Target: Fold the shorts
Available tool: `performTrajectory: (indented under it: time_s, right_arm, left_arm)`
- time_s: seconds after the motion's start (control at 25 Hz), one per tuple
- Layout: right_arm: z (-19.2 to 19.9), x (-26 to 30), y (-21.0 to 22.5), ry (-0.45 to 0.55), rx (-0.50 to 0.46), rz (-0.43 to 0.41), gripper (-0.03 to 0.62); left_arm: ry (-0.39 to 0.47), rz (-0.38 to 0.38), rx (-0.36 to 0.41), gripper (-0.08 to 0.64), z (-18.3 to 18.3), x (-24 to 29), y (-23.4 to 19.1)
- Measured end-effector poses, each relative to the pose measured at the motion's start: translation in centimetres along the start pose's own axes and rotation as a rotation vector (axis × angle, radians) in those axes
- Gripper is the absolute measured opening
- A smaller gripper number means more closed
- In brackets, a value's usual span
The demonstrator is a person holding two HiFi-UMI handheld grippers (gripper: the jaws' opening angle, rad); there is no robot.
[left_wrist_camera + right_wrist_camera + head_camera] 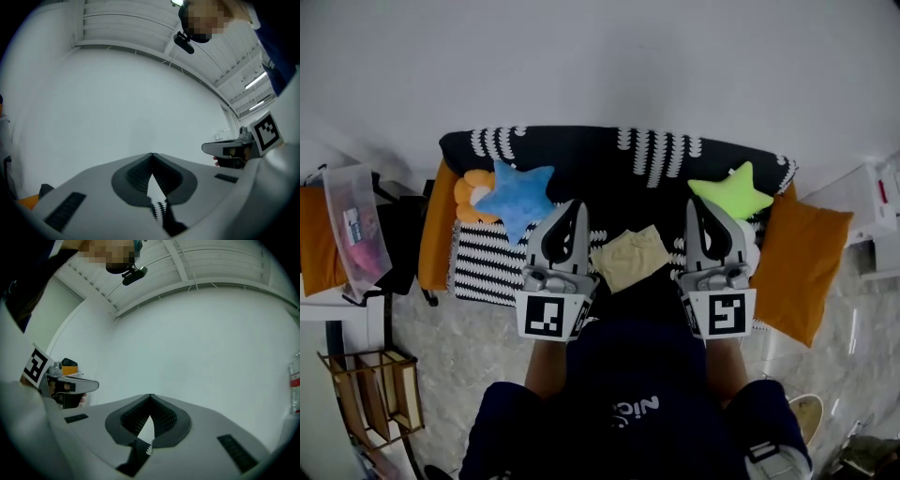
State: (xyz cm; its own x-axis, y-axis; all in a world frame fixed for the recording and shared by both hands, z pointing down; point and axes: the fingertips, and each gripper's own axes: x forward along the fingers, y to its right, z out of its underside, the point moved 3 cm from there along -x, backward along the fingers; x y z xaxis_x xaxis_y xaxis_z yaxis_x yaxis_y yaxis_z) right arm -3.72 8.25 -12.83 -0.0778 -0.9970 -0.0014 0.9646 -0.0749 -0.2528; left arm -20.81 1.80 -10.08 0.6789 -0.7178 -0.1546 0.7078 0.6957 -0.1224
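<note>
The pale cream shorts (630, 257) lie folded into a small bundle on the black-and-white patterned blanket (581, 155), between my two grippers. My left gripper (578, 202) hovers to the left of the shorts, and its jaws meet at the tips with nothing between them. My right gripper (692, 202) hovers to the right of the shorts, likewise shut and empty. In the left gripper view my left gripper (152, 154) points at a bare white wall, and the right gripper (225, 149) shows at the right. The right gripper view gives my right gripper (150, 395) the same white wall.
A blue star cushion (517, 197) and an orange plush (469, 195) lie left of the shorts, a green star cushion (731, 191) to the right. Orange pillows (802, 262) flank the blanket. A clear bin (354, 230) and wooden rack (377, 389) stand at left.
</note>
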Motion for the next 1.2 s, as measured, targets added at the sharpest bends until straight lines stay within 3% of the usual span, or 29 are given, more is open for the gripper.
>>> performTrajectory:
  time_s: [0.56, 0.76, 1.2]
  right_arm:
    - [0.5, 0.9, 0.7, 0.003, 0.002, -0.001, 0.008]
    - [0.6, 0.9, 1.0, 0.001, -0.005, -0.019, 0.008]
    - [0.7, 1.3, 1.1, 0.013, -0.019, -0.052, 0.008]
  left_arm:
    - [-0.045, 0.013, 0.057, 0.002, 0.3, 1.3, 1.3]
    - [-0.085, -0.019, 0.056, 0.002, 0.9, 1.0, 0.9]
    - [-0.087, -0.045, 0.089, 0.003, 0.3, 1.2, 0.8]
